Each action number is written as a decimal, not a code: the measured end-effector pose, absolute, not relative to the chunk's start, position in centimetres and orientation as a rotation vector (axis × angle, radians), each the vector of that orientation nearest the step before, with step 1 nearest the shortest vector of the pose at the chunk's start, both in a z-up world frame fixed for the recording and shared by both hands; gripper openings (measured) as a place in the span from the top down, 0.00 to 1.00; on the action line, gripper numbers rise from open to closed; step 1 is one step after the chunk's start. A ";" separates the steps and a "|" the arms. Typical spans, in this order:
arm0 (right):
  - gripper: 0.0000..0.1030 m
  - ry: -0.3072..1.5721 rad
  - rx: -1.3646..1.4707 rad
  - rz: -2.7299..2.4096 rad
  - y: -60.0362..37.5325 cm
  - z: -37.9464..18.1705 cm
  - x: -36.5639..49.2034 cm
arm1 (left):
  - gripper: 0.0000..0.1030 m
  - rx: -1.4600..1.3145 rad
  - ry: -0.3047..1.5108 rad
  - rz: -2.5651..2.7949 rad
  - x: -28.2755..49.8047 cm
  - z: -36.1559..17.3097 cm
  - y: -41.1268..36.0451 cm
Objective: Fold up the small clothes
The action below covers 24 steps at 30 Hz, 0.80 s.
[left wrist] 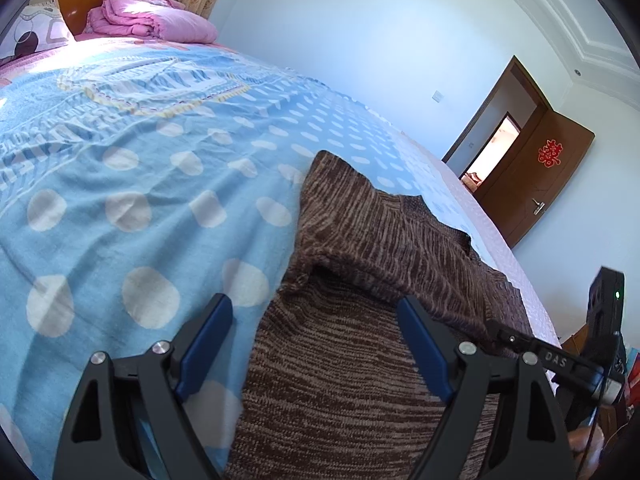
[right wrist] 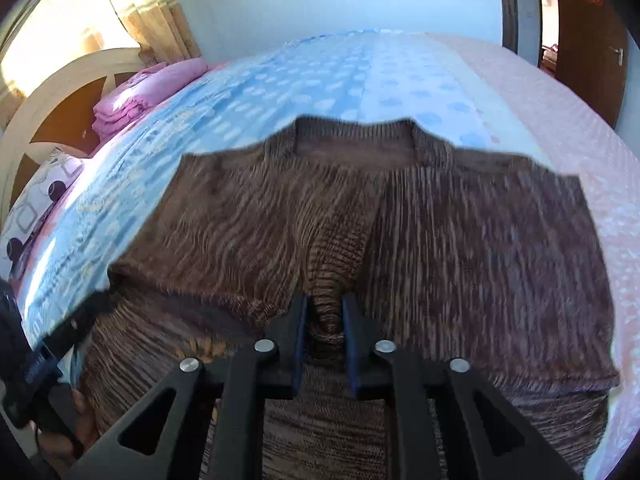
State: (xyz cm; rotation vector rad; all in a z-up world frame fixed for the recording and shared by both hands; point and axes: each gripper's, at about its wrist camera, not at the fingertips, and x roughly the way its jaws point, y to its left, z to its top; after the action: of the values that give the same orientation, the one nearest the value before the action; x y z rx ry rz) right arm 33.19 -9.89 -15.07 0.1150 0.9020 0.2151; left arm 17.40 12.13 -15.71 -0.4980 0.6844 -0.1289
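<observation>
Brown knit sweater [right wrist: 400,216] lies spread near the bed's [left wrist: 140,200] edge, on the blue dotted bedspread. My right hand-held gripper [right wrist: 324,316] pinches a bunched fold of it between narrow jaws. My left hand-held gripper [left wrist: 314,320] hangs wide over its side, gripping nothing.

I am in a home bedroom: beside the bed [left wrist: 160,184], a wooden headboard [right wrist: 60,120], pink quilt [left wrist: 152,16] and curtain [right wrist: 152,12].
</observation>
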 end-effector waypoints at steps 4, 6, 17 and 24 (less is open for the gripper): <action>0.54 0.878 0.172 0.216 -11.8 -13.6 32.4 | 0.15 -0.446 0.649 -0.069 17.2 -12.7 12.4; 0.54 0.815 0.187 0.208 -13.3 -12.1 32.4 | 0.15 -0.426 0.611 -0.073 18.0 -10.9 12.4; 0.75 0.884 0.169 0.191 -11.8 -14.3 41.4 | 0.17 -0.256 0.867 0.130 24.6 -15.7 11.0; 0.93 0.748 -0.012 0.070 -9.8 -13.0 40.7 | 0.14 -0.228 0.871 0.244 24.2 -16.1 11.6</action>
State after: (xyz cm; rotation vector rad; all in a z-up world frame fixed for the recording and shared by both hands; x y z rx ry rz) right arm 40.69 -9.82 -13.01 -0.0118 0.7479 0.0700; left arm 24.15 11.59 -16.09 -0.2283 0.8714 0.2440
